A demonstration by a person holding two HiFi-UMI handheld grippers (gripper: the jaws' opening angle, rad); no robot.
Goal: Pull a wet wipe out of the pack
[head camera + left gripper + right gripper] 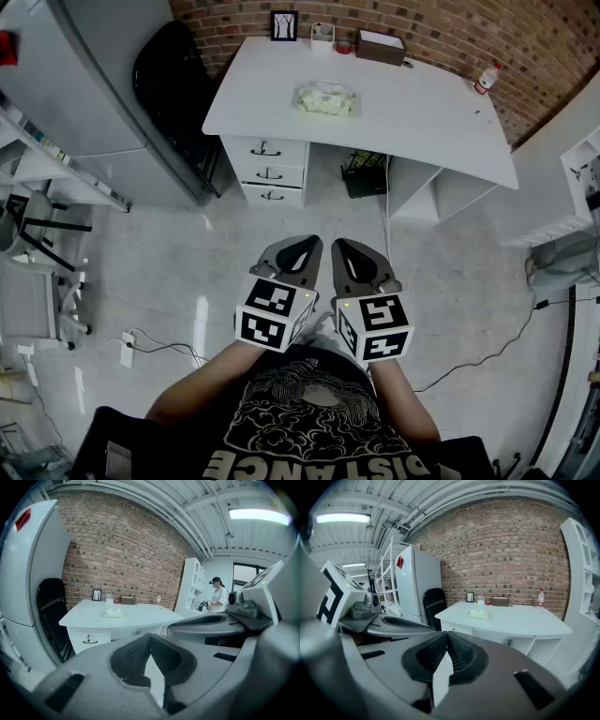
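Against the brick wall, left of the counter (441, 122), stand a grey fridge (84, 94) and a black chair (173, 70). The counter is white, with drawers (270, 171) under its left end. Along its back edge run a small framed picture (284, 25), a cup (322, 34), a brown box (380, 46) and, far to the right, a bottle (485, 78). The pack of wipes (326, 98) lies flat towards the front of the counter, left of its middle, with bare surface all round it.

The person stands well back from the counter, out on the open floor, and holds both tools low and side by side in front of the body. The left tool (150, 638) has its jaws brought together at the tips with nothing between them. The right tool (447, 634) is the same, tips meeting and empty. Both point towards the counter, with the pack well apart from either.

To my eye the task has not really begun, and this is the approach. The next move calls for walking up to the counter, then spreading the jaws of one tool to steady the pack while the other pinches the wipe at the opening; from here I cannot tell whether a wipe already sticks out
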